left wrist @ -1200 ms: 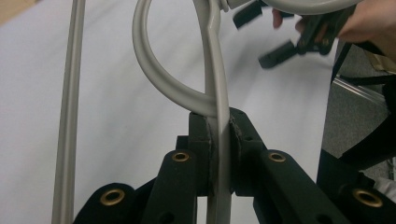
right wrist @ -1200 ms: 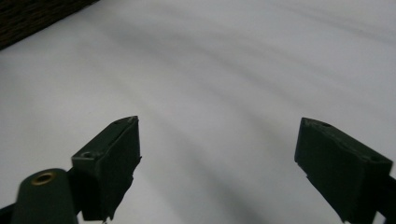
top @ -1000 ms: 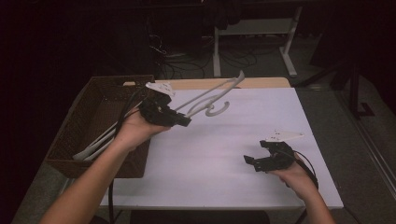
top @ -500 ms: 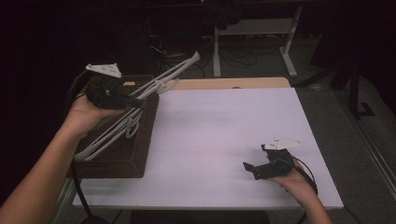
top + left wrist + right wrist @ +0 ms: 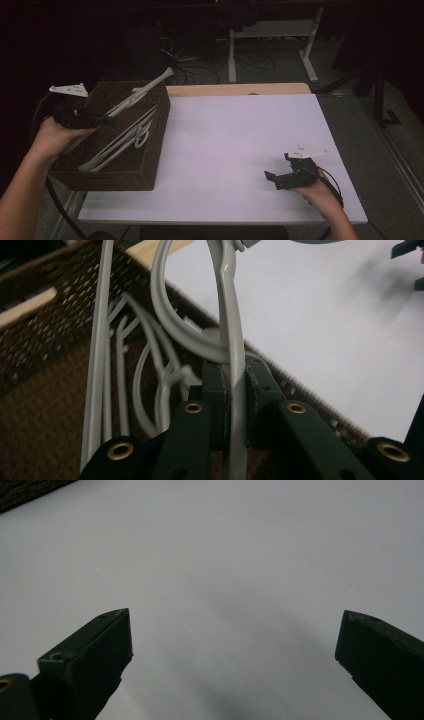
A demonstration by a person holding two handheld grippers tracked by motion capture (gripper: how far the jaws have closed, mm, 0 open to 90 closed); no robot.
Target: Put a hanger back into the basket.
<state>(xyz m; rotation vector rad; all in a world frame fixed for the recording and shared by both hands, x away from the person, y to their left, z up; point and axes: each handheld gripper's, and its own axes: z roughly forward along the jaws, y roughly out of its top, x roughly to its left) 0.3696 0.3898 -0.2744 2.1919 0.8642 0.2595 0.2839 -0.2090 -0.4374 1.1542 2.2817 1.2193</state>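
At the left of the frame in the high view, the left gripper (image 5: pixel 80 117) is holding a pale grey plastic hanger (image 5: pixel 142 92) over the brown woven basket (image 5: pixel 155 150), the hanger slanting up to the right so that its far end is poking past the basket's back rim. In the left gripper view the fingers (image 5: pixel 216 390) are pinching a thin flat bar of that hanger (image 5: pixel 231 330) between the pads. It is looking light and stiff, with a smooth and likely slippery surface, so a firm grip on a straight, flat stretch of bar, as now, is probably serving better than one on the curved hook. More hangers (image 5: pixel 125 145) are lying lengthwise in the basket; at least two, though they are overlapping too much for a sure count. There is one basket, sitting at the left edge of the white tabletop (image 5: pixel 240 145). At the lower right, the right gripper (image 5: pixel 282 172) is resting just above the bare tabletop, its fingers (image 5: pixel 95 655) spread wide, having just been opening, with nothing between them.
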